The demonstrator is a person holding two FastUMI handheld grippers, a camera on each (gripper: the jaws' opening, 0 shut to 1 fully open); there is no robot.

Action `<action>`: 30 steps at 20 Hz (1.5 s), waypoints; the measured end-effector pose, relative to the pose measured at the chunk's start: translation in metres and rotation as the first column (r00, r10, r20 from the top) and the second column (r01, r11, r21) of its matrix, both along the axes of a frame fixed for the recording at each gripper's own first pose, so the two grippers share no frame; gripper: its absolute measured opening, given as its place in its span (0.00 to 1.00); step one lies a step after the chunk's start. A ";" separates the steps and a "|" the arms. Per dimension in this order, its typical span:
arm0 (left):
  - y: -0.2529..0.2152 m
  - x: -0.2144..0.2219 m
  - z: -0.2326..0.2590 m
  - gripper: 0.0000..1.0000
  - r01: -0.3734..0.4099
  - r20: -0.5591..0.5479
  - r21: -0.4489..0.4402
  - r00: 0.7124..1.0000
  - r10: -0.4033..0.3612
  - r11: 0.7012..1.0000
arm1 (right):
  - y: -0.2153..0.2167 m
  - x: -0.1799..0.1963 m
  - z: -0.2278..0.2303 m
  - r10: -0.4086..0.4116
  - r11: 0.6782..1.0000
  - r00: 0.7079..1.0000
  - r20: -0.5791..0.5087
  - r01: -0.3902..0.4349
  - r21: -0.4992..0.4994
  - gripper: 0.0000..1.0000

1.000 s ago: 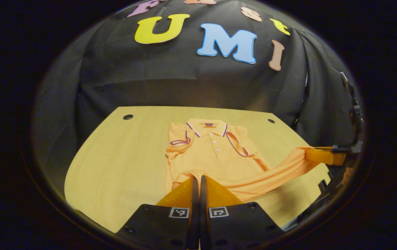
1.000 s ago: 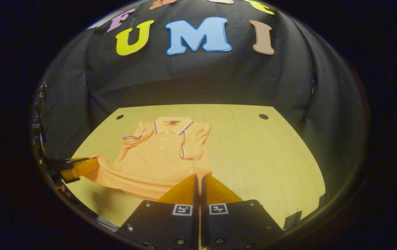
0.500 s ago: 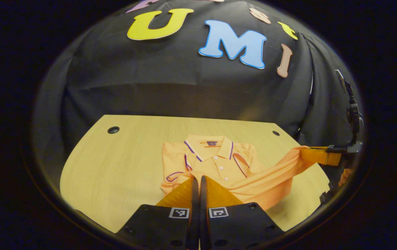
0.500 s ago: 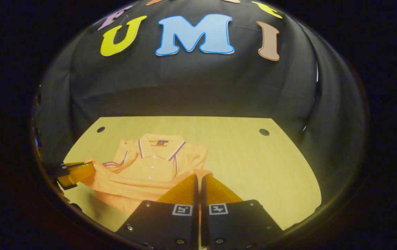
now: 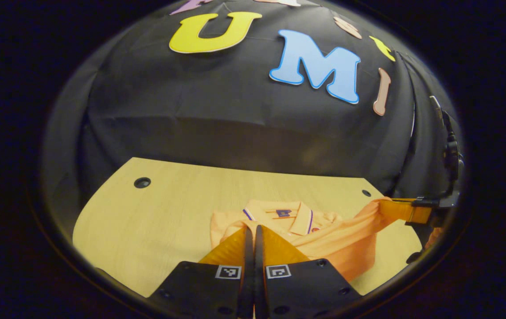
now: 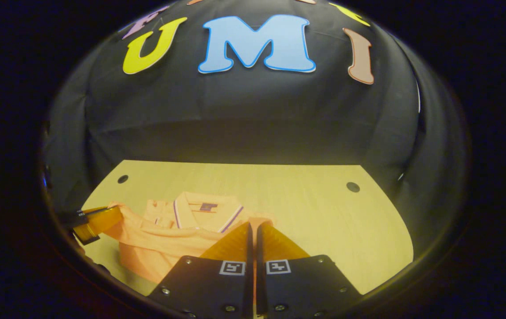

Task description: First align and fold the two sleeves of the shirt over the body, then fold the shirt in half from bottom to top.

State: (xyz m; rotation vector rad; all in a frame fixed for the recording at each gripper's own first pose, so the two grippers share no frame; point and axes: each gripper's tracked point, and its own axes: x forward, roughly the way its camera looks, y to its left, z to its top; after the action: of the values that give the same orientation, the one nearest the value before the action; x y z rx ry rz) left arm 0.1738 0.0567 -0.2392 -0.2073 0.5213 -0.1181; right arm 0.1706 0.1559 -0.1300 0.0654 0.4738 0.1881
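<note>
Left gripper (image 5: 253, 229) at bottom centre of the left gripper view, fingers pressed together with almost no gap, clenched on the bottom edge of the shirt (image 5: 324, 241). Right gripper (image 6: 253, 227) at bottom centre of the right gripper view, likewise clamped tight on the shirt (image 6: 164, 241) hem.

In the left gripper view, right gripper (image 5: 406, 212) at the right edge, pinching a lifted corner of fabric, a band of cloth stretched from there toward lower centre. In the right gripper view, left gripper (image 6: 98, 220) at the lower left edge, gripping the other corner.

Shirt on the wooden table (image 5: 155, 217), just right of bottom centre in the left gripper view, lower left of centre in the right gripper view (image 6: 324, 212). Collar (image 5: 279, 214) with dark trim visible beyond the raised hem, the lower part held up over the body, sagging between the two grips.
</note>
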 end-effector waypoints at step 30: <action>0.023 0.084 -0.062 0.24 -0.019 -0.037 0.144 0.999 0.025 0.989 | 0.017 0.088 -0.063 -0.006 0.986 0.999 -0.049 -0.002 -0.168 0.24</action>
State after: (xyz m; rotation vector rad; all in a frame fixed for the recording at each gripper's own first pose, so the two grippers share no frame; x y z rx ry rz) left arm 0.2582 0.0796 -0.3011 -0.0748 0.5640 -0.0550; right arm 0.2581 0.1727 -0.1930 -0.0944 0.5375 0.1441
